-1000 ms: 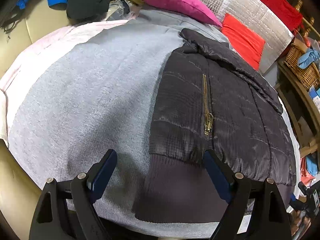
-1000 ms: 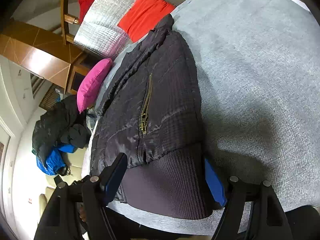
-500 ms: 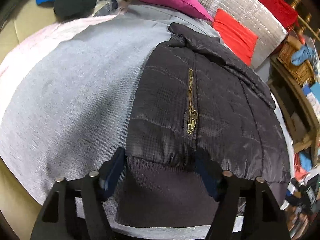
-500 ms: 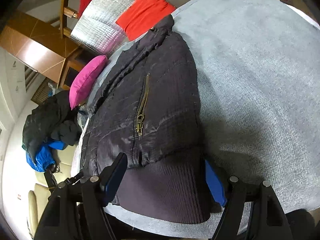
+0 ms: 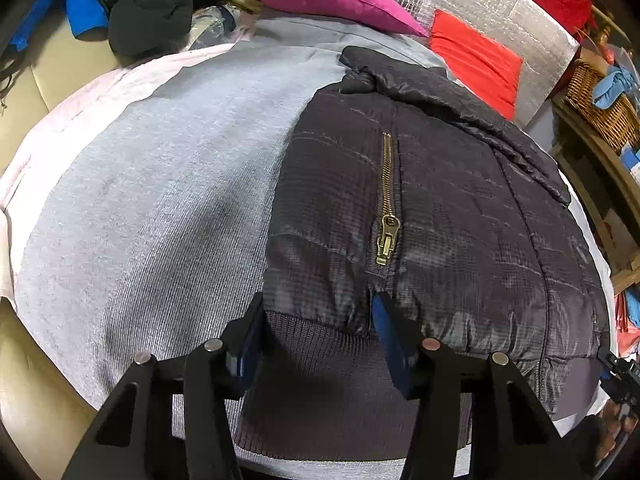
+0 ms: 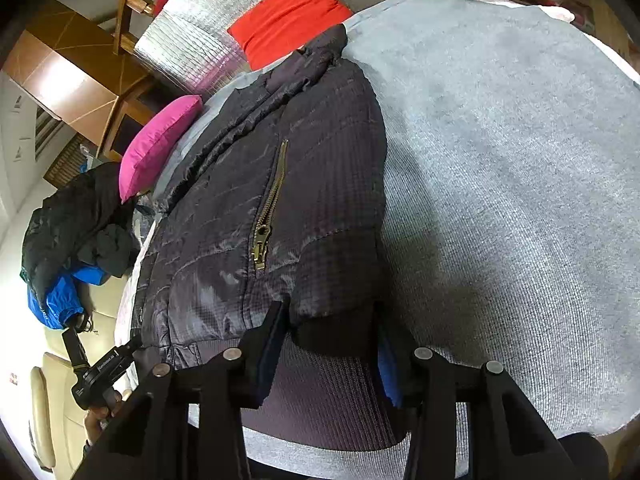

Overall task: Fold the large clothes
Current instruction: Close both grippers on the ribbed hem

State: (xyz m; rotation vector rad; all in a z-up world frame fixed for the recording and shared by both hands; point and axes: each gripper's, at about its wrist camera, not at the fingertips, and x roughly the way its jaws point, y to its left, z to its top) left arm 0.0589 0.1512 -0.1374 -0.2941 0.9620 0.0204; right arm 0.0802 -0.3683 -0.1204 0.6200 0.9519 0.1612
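Here my left gripper [image 5: 318, 332] has its jaws spread around the ribbed hem [image 5: 320, 384] of the black quilted jacket [image 5: 440, 208], not yet pressed together. My right gripper [image 6: 332, 344] is spread the same way at the hem's other corner. The jacket lies flat on the grey knitted cover [image 5: 140, 200], its brass zipper [image 5: 387, 216] closed.

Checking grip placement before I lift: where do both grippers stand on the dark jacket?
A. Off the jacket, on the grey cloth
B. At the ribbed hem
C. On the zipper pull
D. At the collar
B: the left gripper and right gripper each straddle the ribbed hem of the dark jacket, jaws open around it.
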